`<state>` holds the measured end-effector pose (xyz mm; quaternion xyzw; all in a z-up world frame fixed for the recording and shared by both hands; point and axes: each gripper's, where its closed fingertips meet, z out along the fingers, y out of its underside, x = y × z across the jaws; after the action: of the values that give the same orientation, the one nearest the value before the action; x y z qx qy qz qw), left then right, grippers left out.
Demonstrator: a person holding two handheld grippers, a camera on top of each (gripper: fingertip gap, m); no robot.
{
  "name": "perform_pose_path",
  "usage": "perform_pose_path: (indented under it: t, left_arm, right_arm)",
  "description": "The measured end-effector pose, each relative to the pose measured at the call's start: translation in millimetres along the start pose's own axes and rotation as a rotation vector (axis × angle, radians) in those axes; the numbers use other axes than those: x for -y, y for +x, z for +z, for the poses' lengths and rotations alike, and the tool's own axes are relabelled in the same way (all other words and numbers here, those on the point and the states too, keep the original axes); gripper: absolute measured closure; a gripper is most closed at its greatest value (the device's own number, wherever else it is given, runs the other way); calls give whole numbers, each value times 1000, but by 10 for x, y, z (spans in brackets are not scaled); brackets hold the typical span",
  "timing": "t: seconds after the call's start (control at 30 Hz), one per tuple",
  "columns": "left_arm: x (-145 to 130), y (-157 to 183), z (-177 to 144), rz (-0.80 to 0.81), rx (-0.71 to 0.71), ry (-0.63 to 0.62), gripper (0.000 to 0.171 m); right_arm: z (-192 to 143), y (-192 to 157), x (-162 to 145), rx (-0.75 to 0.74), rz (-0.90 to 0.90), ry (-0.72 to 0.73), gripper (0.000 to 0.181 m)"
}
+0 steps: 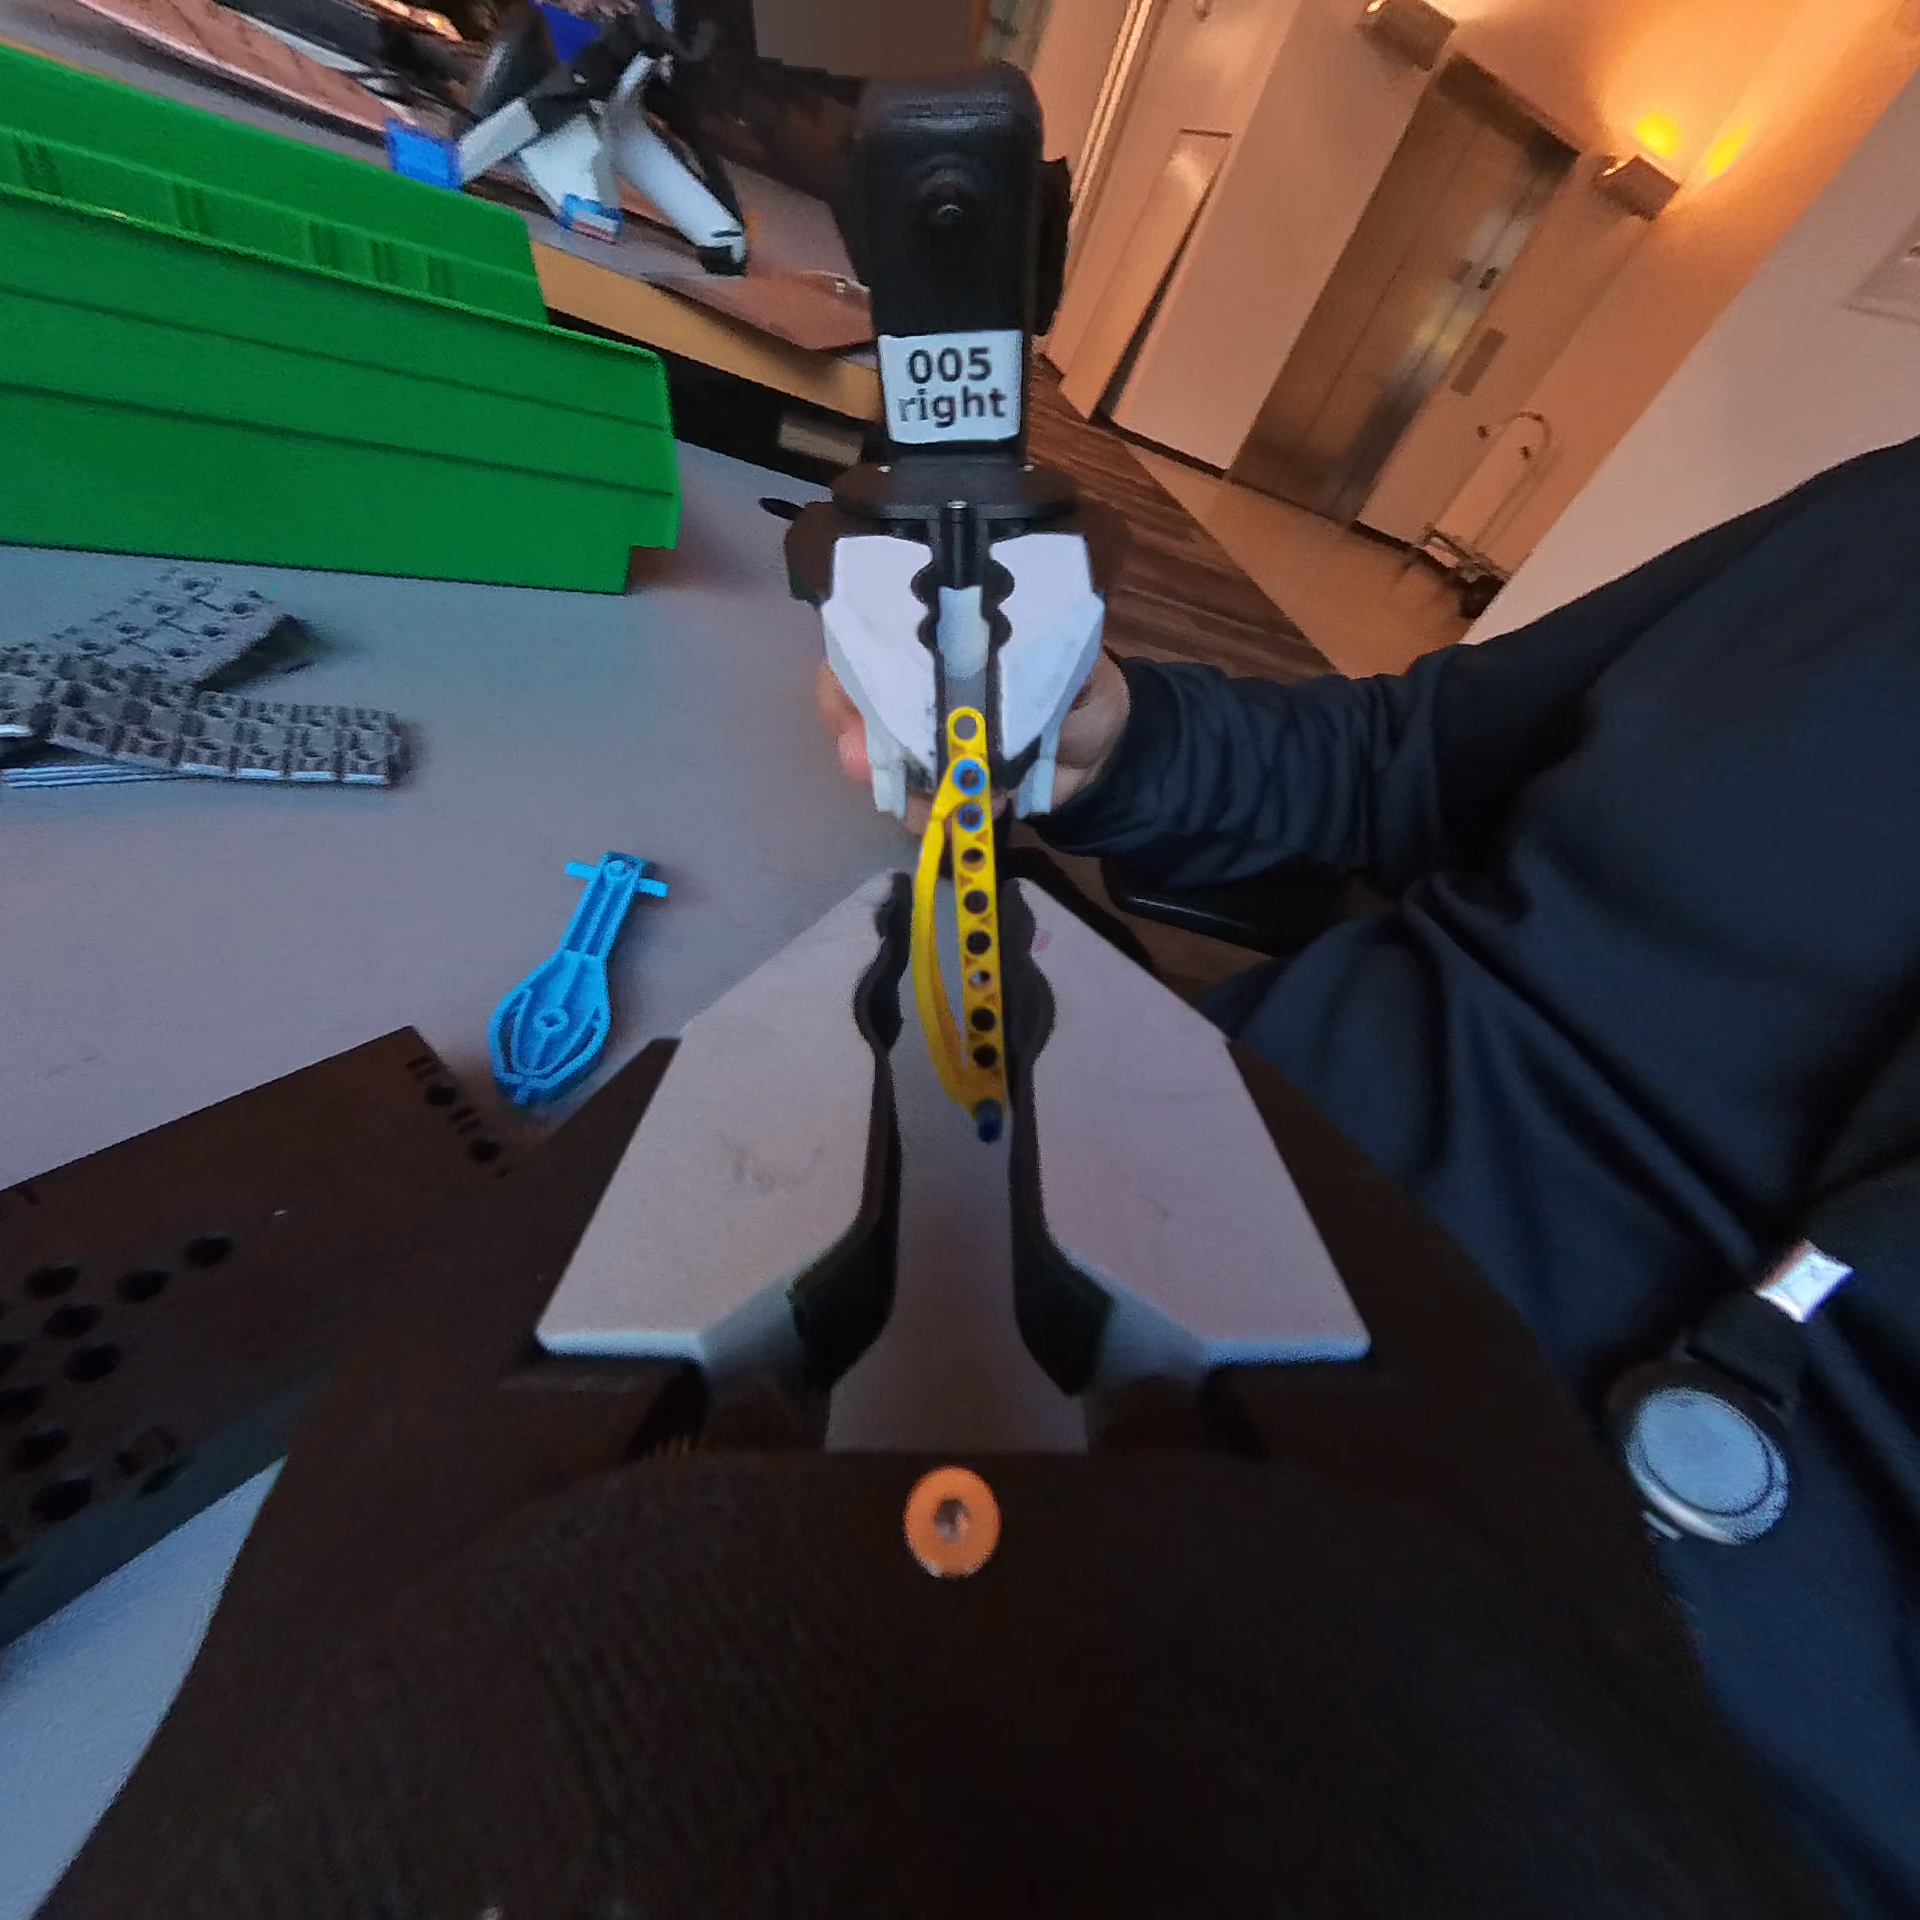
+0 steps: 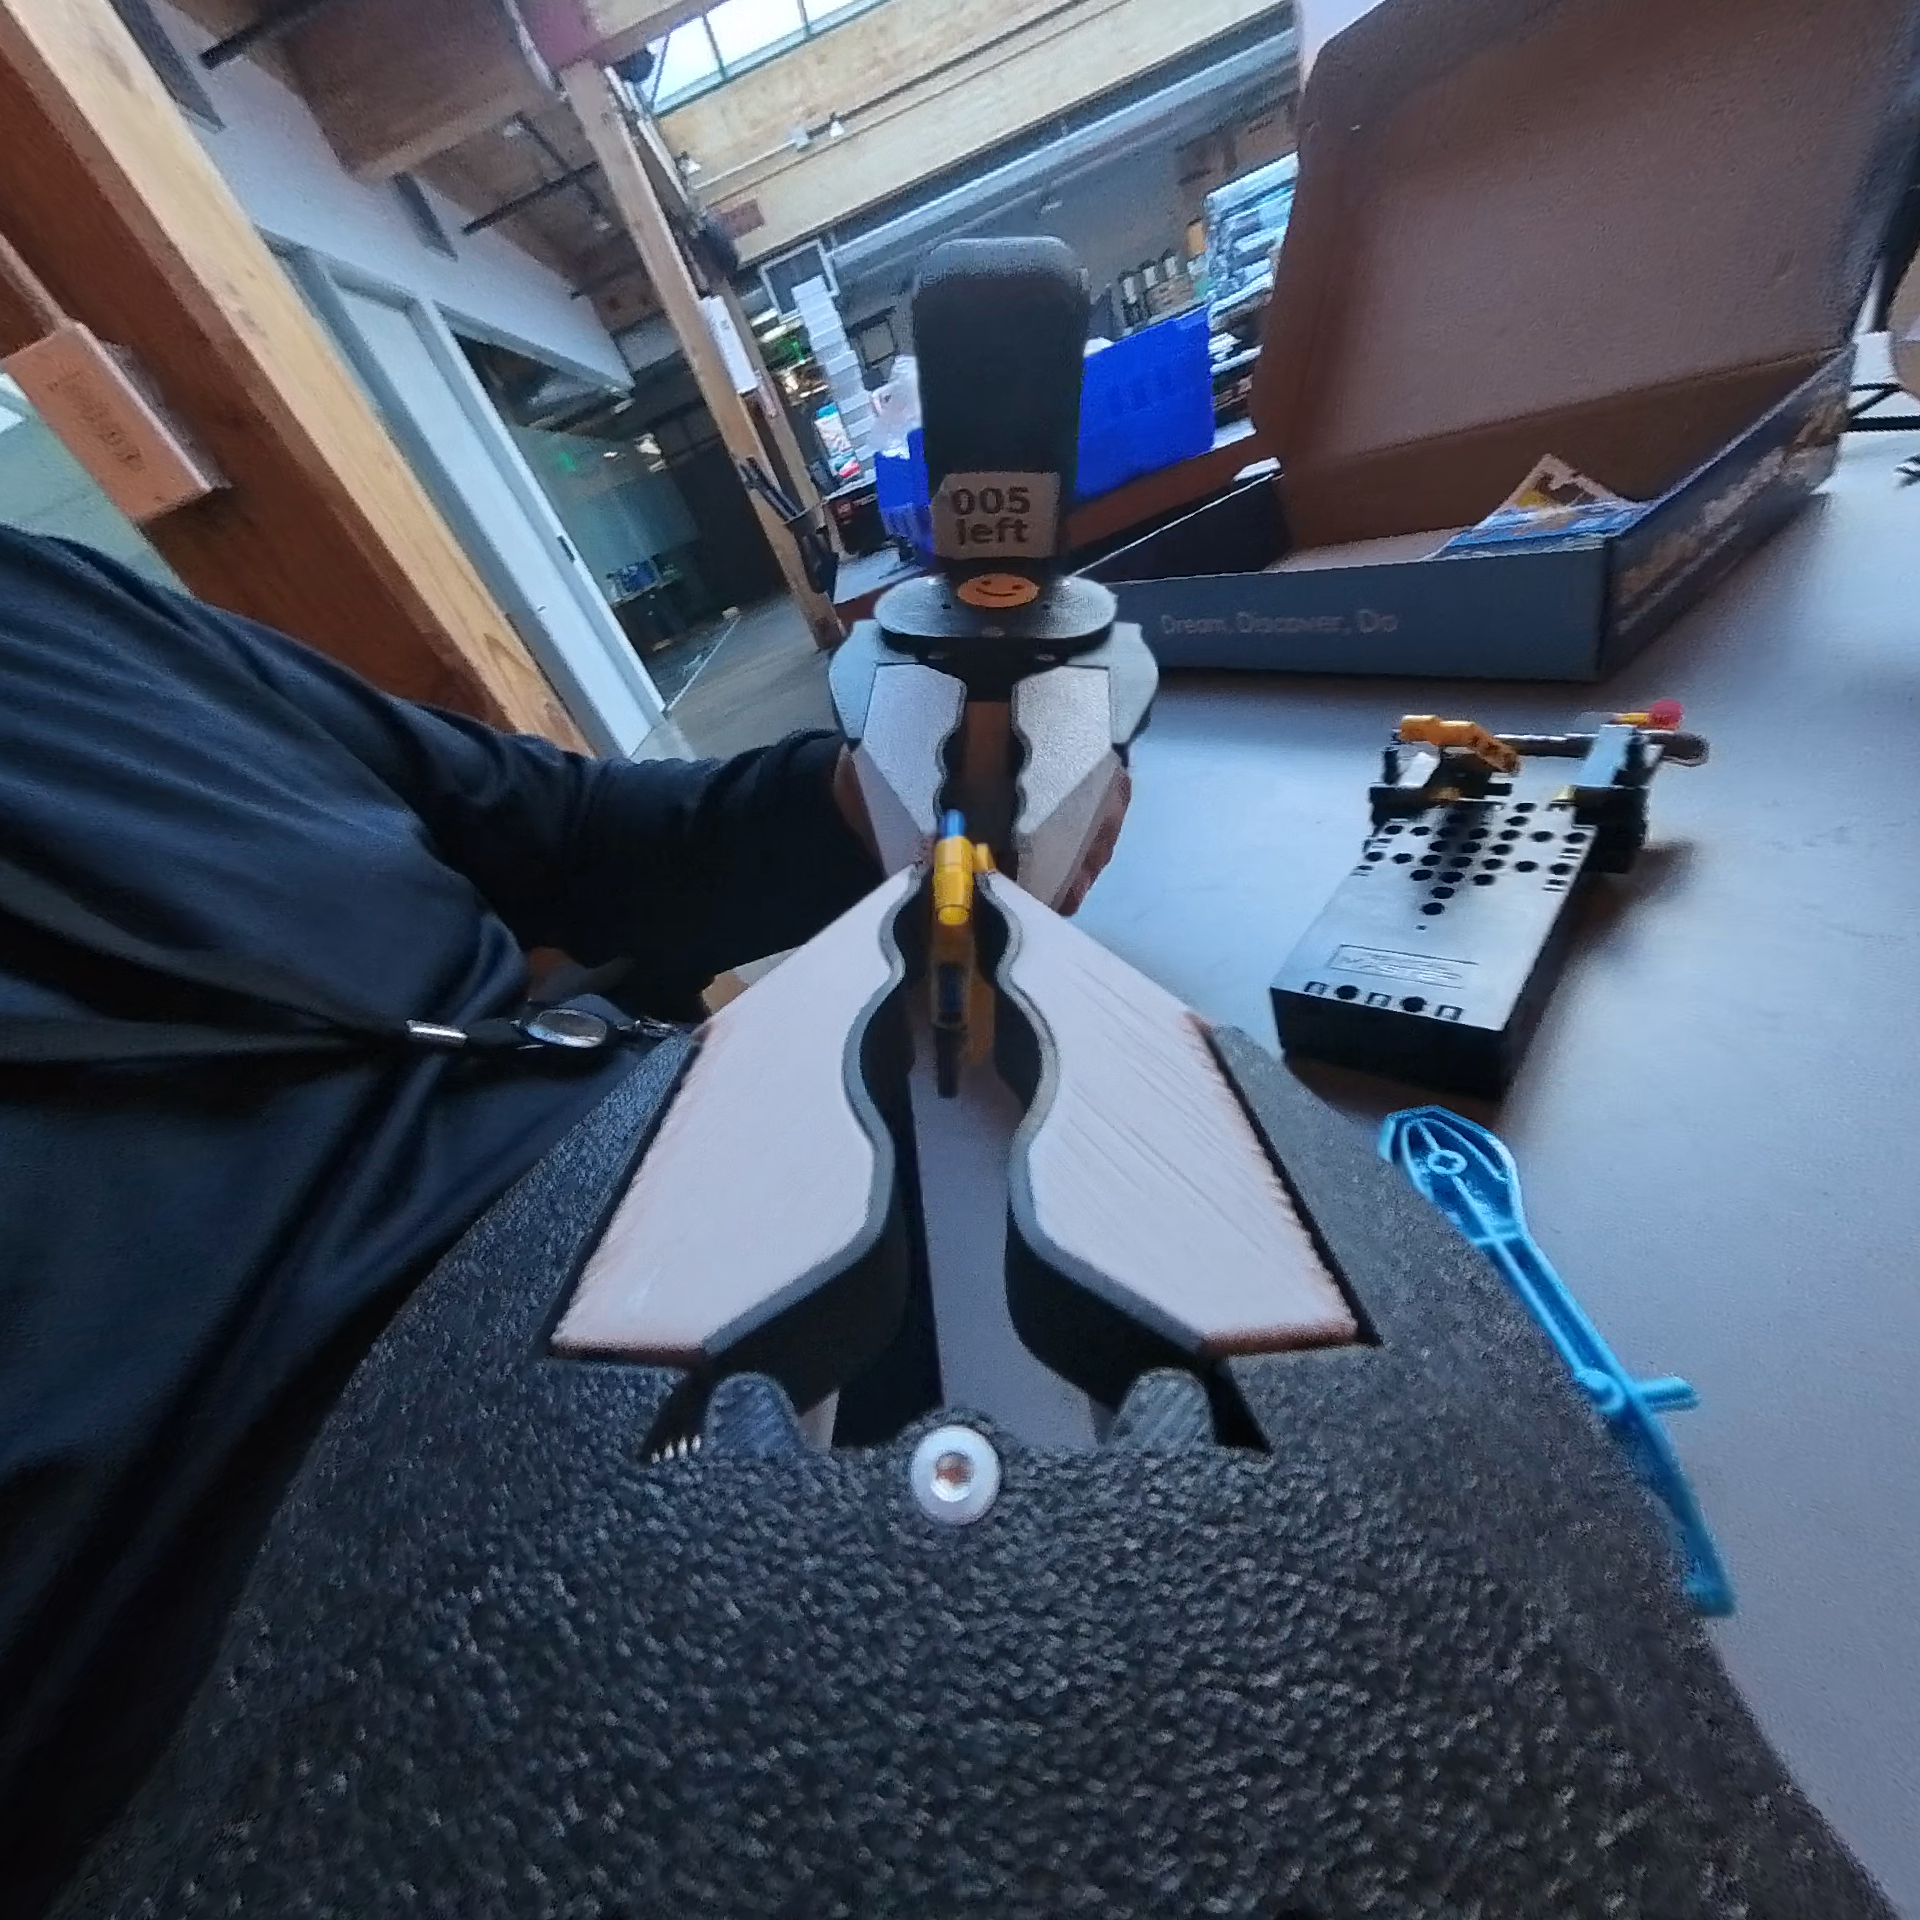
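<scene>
A yellow perforated beam (image 1: pixel 977 966) with a curved yellow strip and blue pins is held in the air between my two grippers, which face each other tip to tip. My left gripper (image 1: pixel 958 896) is shut on the beam's near end. My right gripper (image 1: pixel 961 792) is shut on its far end. In the right wrist view the beam (image 2: pixel 951 935) sits edge-on between my right gripper's (image 2: pixel 951 878) fingers, and the left gripper (image 2: pixel 961 823) meets it from beyond. A person's hands in dark sleeves hold both grippers.
A blue plastic lever tool (image 1: pixel 566 997) (image 2: pixel 1538 1288) lies on the grey table (image 1: pixel 260 935). A black perforated block (image 2: pixel 1455 914) carries a small yellow and black assembly. Green bins (image 1: pixel 312 364), grey studded plates (image 1: pixel 187 707) and an open cardboard box (image 2: pixel 1507 468) stand farther back.
</scene>
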<state>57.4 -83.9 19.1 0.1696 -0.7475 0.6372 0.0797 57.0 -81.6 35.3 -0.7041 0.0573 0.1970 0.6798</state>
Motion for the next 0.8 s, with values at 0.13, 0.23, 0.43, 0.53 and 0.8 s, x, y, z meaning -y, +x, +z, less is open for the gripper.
perform_pose_path:
  t: [0.13,0.23,0.43,0.53,0.8]
  left_arm:
    - [-91,95,62,2,-48,-49,161]
    - [-140,73,75,54,17,-87,171]
    - [-150,-43,39,78,96,-61,171]
    - [-144,-101,22,144,159,-83,171]
    - [-282,-95,18,290,232,-217,171]
  right_arm:
    - [24,-71,-68,28,-7,-46,174]
    - [-24,-42,-115,3,-43,-78,173]
    - [-92,56,-210,-71,-129,-152,178]
    - [-85,85,-253,-106,-186,-186,178]
    - [-40,63,-283,-141,-274,-223,168]
